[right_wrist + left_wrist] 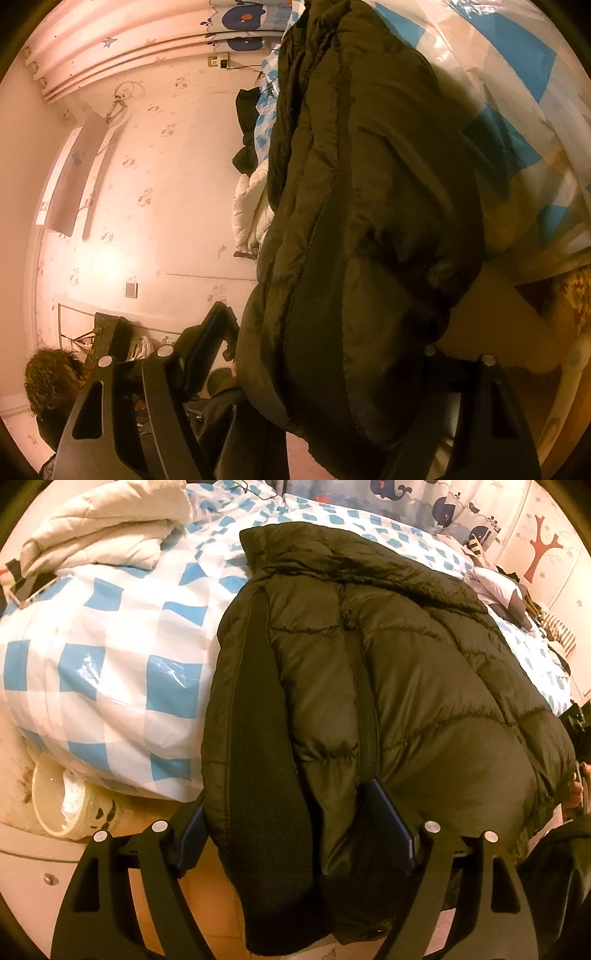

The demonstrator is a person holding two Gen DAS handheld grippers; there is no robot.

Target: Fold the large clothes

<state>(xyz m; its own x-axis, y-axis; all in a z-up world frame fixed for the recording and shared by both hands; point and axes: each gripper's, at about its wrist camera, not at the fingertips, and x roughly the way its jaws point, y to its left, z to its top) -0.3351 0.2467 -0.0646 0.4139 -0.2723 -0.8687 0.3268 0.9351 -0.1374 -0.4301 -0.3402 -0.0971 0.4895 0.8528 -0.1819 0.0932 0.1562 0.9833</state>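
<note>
Two grippers, left gripper [291, 830] and right gripper [317, 354], stand wide, fingers slack around the black puffer jacket [388, 657], which is laid folded at the checkered bed's [110, 657] edge, apparently released to settle.

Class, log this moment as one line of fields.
garment: black puffer jacket on checked bed cover | left gripper: open, straddling hem | right gripper: open

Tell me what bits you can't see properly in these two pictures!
- Left wrist view: the puffy jacket hides the bed's blue-checked cover under it.
- Left wrist view: the jacket's hem runs off the bottom edge.
- Right wrist view: the jacket covers one finger of the right gripper.
- Right wrist view: the checked cover is blurred.
</note>
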